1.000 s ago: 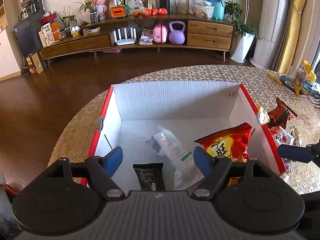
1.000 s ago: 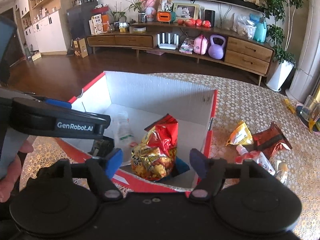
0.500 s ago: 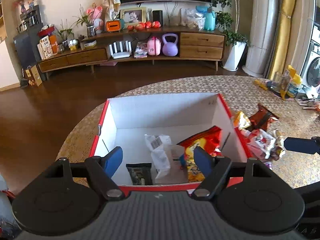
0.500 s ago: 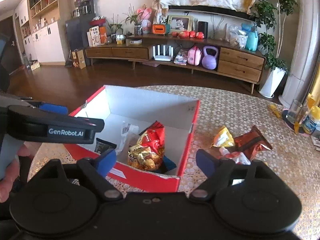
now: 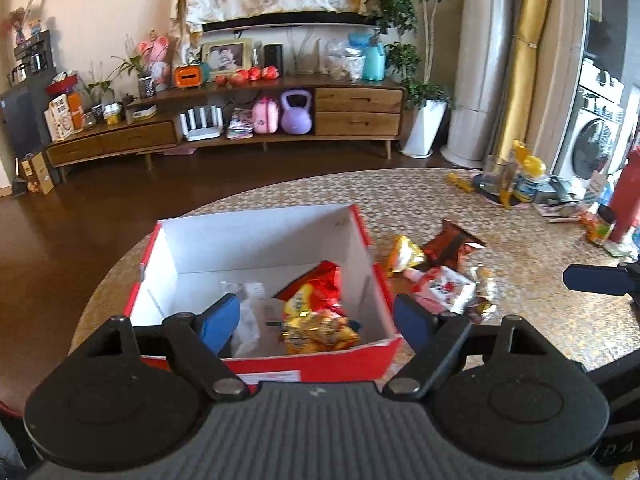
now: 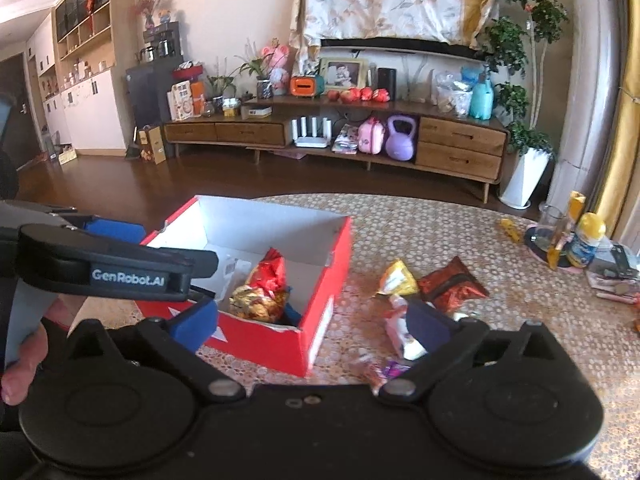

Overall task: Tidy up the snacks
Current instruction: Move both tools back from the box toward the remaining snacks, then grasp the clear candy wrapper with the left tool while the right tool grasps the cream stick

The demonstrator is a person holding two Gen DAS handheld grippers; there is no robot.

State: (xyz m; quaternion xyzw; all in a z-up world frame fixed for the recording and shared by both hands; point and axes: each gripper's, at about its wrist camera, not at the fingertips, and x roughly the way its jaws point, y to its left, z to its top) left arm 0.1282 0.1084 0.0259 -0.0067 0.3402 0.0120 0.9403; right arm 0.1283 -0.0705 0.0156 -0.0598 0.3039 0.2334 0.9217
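step: between picks. Both claws sit on the near side of the red box (image 5: pixel 344 356), neither carrying anything.
left claw (image 5: pixel 316 320): released, nothing between the pads; jaws have just been opening a bit further.
right claw (image 6: pixel 312 320): released, wide apart, empty; jaws have just been opening. Its blue pad (image 6: pixel 428 330) stands in front of the loose pile.
in box: red-and-yellow chip bag (image 5: pixel 320 316), white packet (image 5: pixel 250 312) beside it; a dark item near the front wall is mostly hidden by the left pad.
still out: yellow pouch (image 6: pixel 396 280), dark red foil pack (image 6: pixel 450 284), white-and-pink packet (image 6: pixel 400 328), plus small wrappers, all on the surface just right of the box, bunched and partly overlapping.
progress: judged partway, several snacks left.
next move: likely the right claw drops onto the nearest loose packet. Needs the pads either side of one item only; pile is crowded, so a double grab is the risk. Foil is slippery, so pinch a seam or edge.
surface (image 6: pixel 500 360): round, honeycomb-pattern cover; cups and bottles at the far right edge, well apart from the snacks.
room: living room, dark wood floor, long low wooden cabinet (image 6: pixel 460 148) with purple kettlebell (image 6: pixel 400 142), potted plant in the corner.
person: hand (image 6: pixel 24 344) on the left claw's grip.
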